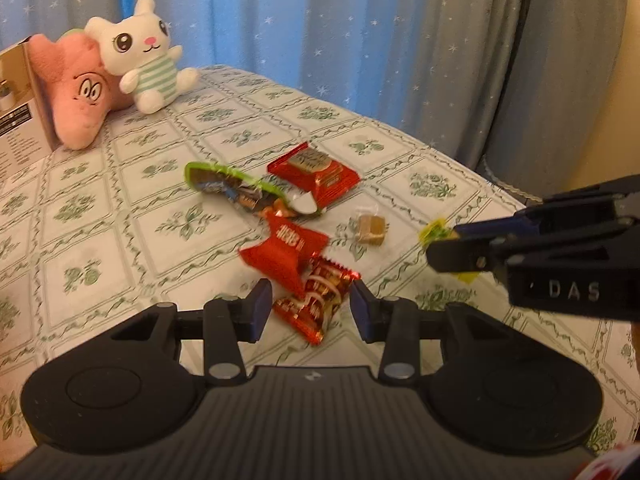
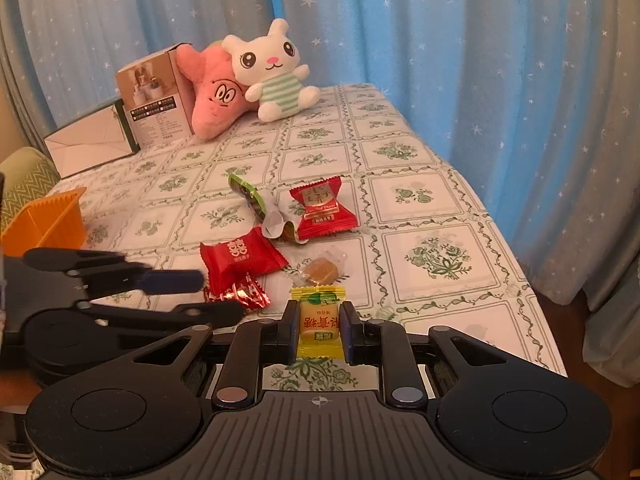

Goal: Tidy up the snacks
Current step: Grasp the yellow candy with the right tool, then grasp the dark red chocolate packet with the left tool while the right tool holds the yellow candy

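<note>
My right gripper (image 2: 319, 330) is shut on a yellow wrapped candy (image 2: 319, 322); in the left wrist view that gripper (image 1: 438, 242) reaches in from the right with the candy (image 1: 434, 232) at its tip. My left gripper (image 1: 311, 310) is open, its jaws on either side of a shiny red candy (image 1: 320, 300); it also shows in the right wrist view (image 2: 216, 296). On the tablecloth lie a red double-happiness packet (image 2: 240, 260), a red square packet (image 2: 324, 208), a green wrapper (image 2: 256, 204) and a clear-wrapped brown candy (image 2: 320, 270).
An orange basket (image 2: 48, 220) stands at the table's left edge. A pink plush (image 2: 216, 96), a white bunny plush (image 2: 276, 72), a carton (image 2: 156, 96) and a flat box (image 2: 92, 144) stand at the back. Blue curtains hang behind; the table edge runs along the right.
</note>
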`<state>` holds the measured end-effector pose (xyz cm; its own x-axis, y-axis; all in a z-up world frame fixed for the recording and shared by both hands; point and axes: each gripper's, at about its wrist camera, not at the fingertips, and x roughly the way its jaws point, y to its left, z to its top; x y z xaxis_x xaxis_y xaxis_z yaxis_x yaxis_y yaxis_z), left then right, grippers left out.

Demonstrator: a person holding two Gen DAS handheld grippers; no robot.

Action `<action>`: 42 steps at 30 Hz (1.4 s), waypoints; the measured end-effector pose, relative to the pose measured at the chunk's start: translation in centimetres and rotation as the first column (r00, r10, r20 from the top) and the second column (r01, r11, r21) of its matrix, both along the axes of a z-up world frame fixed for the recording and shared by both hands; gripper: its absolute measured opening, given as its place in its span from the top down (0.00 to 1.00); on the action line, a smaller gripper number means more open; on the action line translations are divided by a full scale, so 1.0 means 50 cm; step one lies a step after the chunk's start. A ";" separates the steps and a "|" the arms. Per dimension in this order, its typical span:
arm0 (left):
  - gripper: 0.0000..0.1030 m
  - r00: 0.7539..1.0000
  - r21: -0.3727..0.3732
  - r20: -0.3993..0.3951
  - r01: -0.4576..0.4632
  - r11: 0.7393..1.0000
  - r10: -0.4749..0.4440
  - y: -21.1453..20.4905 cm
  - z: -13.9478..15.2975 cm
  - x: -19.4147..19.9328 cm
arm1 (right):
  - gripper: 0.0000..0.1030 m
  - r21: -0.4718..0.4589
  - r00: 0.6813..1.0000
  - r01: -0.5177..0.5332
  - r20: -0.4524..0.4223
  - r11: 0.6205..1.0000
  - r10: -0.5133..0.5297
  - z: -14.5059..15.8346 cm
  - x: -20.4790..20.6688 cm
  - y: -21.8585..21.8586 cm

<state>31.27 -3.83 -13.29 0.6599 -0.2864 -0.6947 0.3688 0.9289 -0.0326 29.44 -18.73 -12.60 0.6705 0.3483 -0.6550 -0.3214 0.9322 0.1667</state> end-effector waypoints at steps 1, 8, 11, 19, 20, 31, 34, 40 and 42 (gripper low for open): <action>0.63 1.000 -0.001 -0.004 0.005 1.000 -0.005 -0.002 -0.002 0.005 | 0.80 -0.003 1.000 0.000 -0.003 1.000 0.000 -0.001 0.002 0.003; 0.79 0.997 -0.041 -0.058 -0.046 0.998 0.044 0.016 -0.009 -0.017 | 0.80 0.003 1.000 0.010 -0.015 1.000 -0.010 -0.004 0.004 0.005; 0.80 0.994 -0.042 -0.075 -0.087 0.995 0.084 0.039 -0.003 -0.069 | 0.80 0.021 1.000 0.001 -0.027 1.000 0.000 -0.004 0.000 0.007; 0.77 0.973 -0.029 -0.074 -0.221 0.975 0.219 0.106 0.004 -0.203 | 0.80 0.071 0.998 -0.035 -0.055 0.997 0.039 -0.001 -0.047 0.034; 0.75 0.973 -0.022 -0.067 -0.225 0.974 0.223 0.108 0.003 -0.207 | 0.80 0.075 0.998 -0.037 -0.057 0.996 0.041 -0.001 -0.055 0.038; 0.72 0.994 0.113 0.005 -0.113 0.987 0.113 0.072 -0.003 -0.176 | 0.80 0.088 0.997 -0.017 -0.076 0.996 0.024 -0.005 -0.083 0.049; 0.72 0.996 0.126 0.003 -0.088 0.988 0.088 0.070 -0.002 -0.168 | 0.80 0.081 0.997 -0.017 -0.072 0.997 0.023 -0.006 -0.084 0.051; 0.70 0.999 0.135 0.000 -0.038 0.990 0.038 0.066 -0.002 -0.149 | 0.80 0.082 0.997 -0.016 -0.076 0.996 0.022 -0.008 -0.081 0.054; 0.70 1.000 0.121 -0.006 -0.029 0.992 0.030 0.066 -0.002 -0.144 | 0.80 0.083 0.997 -0.015 -0.075 0.996 0.021 -0.008 -0.080 0.055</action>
<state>24.08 -0.54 -13.41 0.6610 -0.1803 -0.7284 0.3410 0.9369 0.0775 25.44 -15.98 -13.02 0.6131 0.4144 -0.6726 -0.3213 0.9086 0.2669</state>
